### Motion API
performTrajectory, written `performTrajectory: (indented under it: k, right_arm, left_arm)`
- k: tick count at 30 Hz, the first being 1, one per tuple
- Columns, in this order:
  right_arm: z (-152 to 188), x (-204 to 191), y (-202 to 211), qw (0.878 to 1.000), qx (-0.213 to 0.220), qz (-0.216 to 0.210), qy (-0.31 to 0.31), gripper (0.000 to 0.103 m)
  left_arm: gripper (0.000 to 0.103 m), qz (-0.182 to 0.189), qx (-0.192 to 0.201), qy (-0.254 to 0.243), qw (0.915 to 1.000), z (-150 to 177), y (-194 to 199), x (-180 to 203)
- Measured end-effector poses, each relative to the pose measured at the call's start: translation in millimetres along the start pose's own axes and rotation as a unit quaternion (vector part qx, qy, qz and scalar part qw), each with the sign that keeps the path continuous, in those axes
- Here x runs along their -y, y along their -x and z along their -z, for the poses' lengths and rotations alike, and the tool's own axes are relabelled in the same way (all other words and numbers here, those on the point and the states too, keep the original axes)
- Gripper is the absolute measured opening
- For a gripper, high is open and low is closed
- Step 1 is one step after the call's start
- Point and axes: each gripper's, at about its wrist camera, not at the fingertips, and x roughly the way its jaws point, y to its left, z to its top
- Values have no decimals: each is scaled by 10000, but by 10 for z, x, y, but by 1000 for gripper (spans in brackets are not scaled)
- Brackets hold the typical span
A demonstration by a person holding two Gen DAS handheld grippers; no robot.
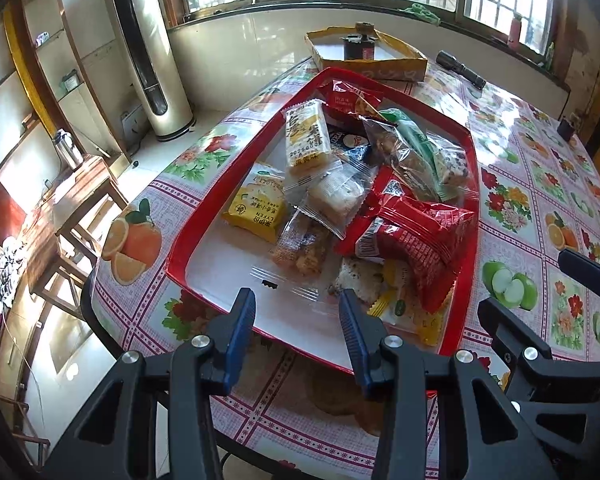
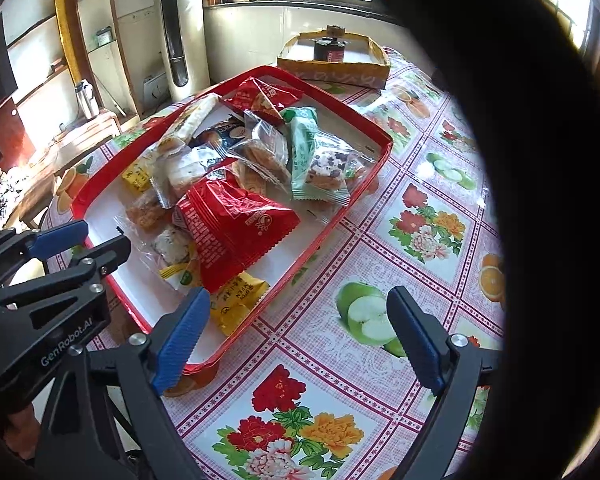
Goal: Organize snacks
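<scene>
A red-rimmed white tray (image 1: 204, 216) (image 2: 364, 192) sits on the flowered table and holds a pile of wrapped snacks. A big red packet (image 1: 416, 240) (image 2: 232, 224) lies on top near the front, with yellow packets (image 1: 256, 208) (image 2: 236, 304), a green packet (image 2: 304, 148) and clear-wrapped cakes (image 1: 300, 244). My left gripper (image 1: 298, 320) is open and empty over the tray's near edge. My right gripper (image 2: 296, 332) is open and empty, spread wide over the tablecloth beside the tray's right corner. The left gripper's fingers (image 2: 60, 236) show at the left of the right wrist view.
A yellow cardboard box (image 1: 380, 64) (image 2: 340, 68) with a dark can in it stands behind the tray. A black flashlight (image 1: 460, 68) lies at the back right. A tall white air conditioner (image 1: 144, 48) stands past the table's left edge. A dark blur covers the right wrist view's right side.
</scene>
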Motion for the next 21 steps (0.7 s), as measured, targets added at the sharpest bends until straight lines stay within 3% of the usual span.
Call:
performTrajectory:
  k: [7,14,21]
  right_arm:
    - [2,11,25,10000,-1,36,-6,90]
    - [7,21,43,9999,49,112,-4,91]
    - [27,54,57,9998,29,197,-60,91]
  left_arm:
    - [53,11,-46,67,10000,-17,-5,-13]
    - [55,65,-165,39,9998,-19,-51,-12]
    - [55,104,-15,-258,9996,-11,1,83]
